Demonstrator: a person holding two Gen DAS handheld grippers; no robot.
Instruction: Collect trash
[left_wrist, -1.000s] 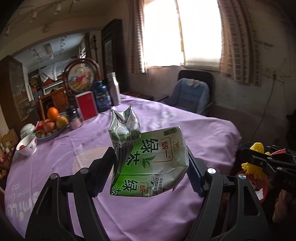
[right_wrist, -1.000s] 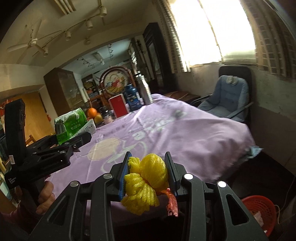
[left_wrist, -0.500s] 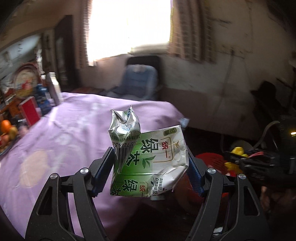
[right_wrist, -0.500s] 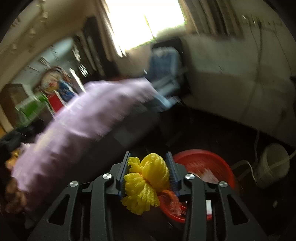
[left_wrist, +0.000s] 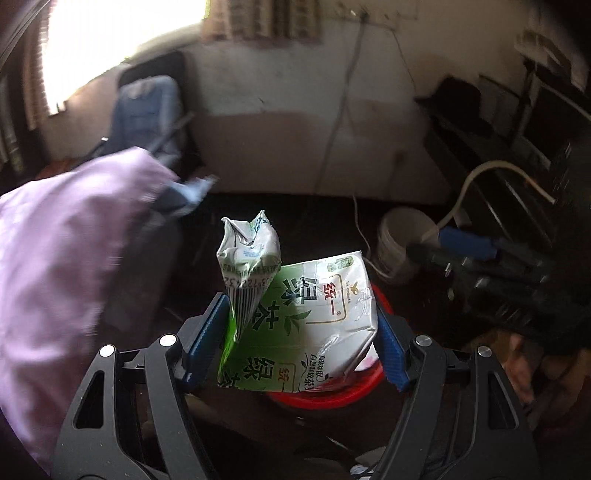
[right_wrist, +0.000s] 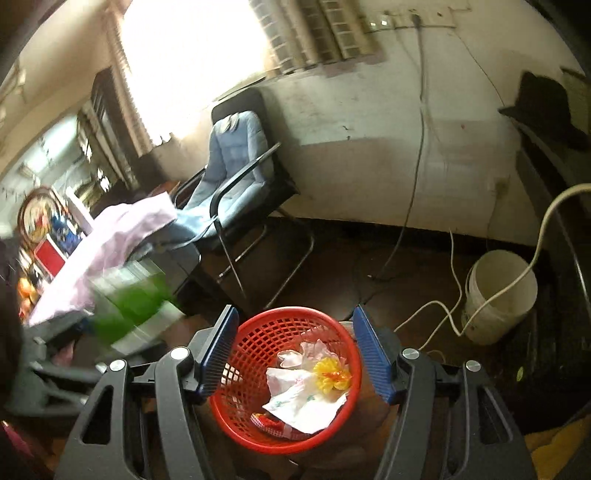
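A dim room with a dark floor and a stained pale wall fills both views, a bright window glaring in the upper left of each.

In the left wrist view, nearest the lens, the left gripper (left_wrist: 299, 338) clamps a crumpled green and white drink carton (left_wrist: 306, 325) printed with Chinese characters; the blue pads press on its two sides, and its torn silver spout stands up at the centre of the frame. Directly behind and below the carton, part of the round red plastic mesh basket (left_wrist: 325, 397) shows. Further back, right of centre, a white plastic bucket (left_wrist: 400, 245) stands on the floor with a pale hose running into it. The lilac tablecloth (left_wrist: 62, 258) hangs at the left edge, and a blue padded chair (left_wrist: 147, 110) stands below the window.

In the right wrist view, the right gripper (right_wrist: 295, 354) has its jaws spread wide with nothing between the pads; they have just been opening. Below, framed by the two fingers, the red basket (right_wrist: 258, 332) holds crumpled white paper (right_wrist: 301, 400) and a yellow foam net bundle (right_wrist: 328, 373) lying on top. At the left edge the carton is a green blur (right_wrist: 129, 314). Beyond lie the bucket (right_wrist: 498, 295) at right, the chair (right_wrist: 236, 155) at centre and the tablecloth (right_wrist: 110, 240) at left.
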